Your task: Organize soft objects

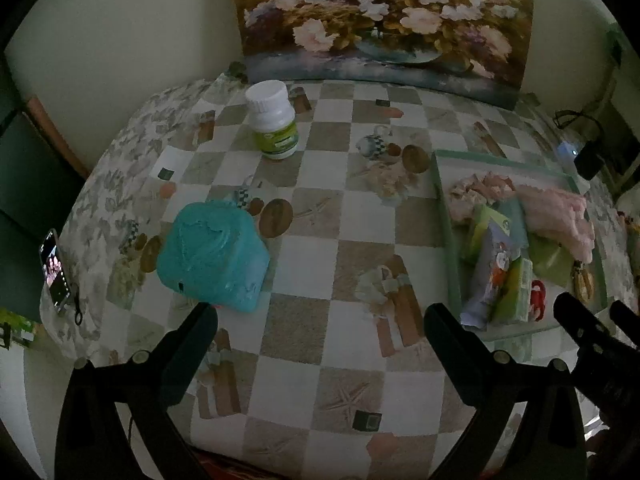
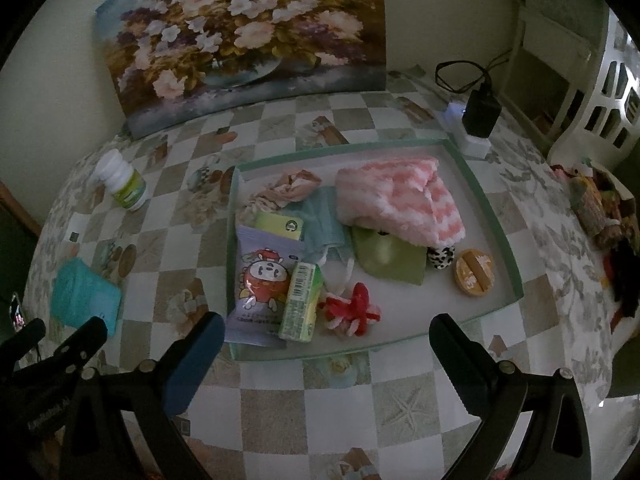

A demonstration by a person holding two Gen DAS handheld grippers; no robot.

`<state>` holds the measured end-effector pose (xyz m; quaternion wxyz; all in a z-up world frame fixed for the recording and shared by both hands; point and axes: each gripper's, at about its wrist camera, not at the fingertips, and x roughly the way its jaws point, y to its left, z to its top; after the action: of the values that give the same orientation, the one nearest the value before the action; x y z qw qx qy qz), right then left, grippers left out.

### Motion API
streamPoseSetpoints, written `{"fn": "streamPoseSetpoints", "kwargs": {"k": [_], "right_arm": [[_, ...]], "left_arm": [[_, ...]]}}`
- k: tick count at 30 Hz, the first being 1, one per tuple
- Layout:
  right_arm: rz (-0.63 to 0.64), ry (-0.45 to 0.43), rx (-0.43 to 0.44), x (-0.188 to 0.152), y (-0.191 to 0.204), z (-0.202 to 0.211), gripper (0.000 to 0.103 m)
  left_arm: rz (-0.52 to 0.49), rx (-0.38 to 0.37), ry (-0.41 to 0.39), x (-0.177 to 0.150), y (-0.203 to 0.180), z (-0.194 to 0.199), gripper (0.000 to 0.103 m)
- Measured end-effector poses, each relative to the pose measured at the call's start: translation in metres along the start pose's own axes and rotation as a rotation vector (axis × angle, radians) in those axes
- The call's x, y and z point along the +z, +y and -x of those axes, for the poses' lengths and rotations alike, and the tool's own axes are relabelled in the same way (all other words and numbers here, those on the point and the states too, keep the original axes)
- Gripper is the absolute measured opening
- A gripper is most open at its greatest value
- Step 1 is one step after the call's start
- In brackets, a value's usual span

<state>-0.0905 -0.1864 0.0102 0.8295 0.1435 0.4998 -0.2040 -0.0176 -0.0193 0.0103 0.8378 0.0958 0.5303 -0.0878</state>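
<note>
Both my grippers, left gripper (image 1: 320,316) and right gripper (image 2: 326,326), have fingers spread wide and empty. The teal soft pouch (image 1: 212,256) sits on the table at left-center of the left view, just up-left of my left fingers, so lefty's nearer. It looks squishy and crinkled, well apart from the tray (image 2: 472,176) already full of stuff.

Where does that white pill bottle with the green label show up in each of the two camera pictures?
Left wrist view: the pill bottle stands upper left of centre, on the checkered tablecloth.
Right wrist view: the pill bottle is far left, left of the tray.
Shared landmark: the flower painting behind it.
</note>
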Motion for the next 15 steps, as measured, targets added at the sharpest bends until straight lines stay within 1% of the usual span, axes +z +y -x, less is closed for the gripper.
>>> {"fn": "streamPoseSetpoints", "kwargs": {"k": [7,15], "right_arm": [[0.022,0.001,0.001,-0.0005,0.0049,-0.0007,0.103],[0.023,0.006,-0.002,-0.0001,0.0051,-0.0014,0.103]], "left_arm": [[0.023,0.002,0.002,0.0006,0.0049,-0.0012,0.103],[0.024,0.004,-0.001,0.0004,0.005,-0.0014,0.103]]}}
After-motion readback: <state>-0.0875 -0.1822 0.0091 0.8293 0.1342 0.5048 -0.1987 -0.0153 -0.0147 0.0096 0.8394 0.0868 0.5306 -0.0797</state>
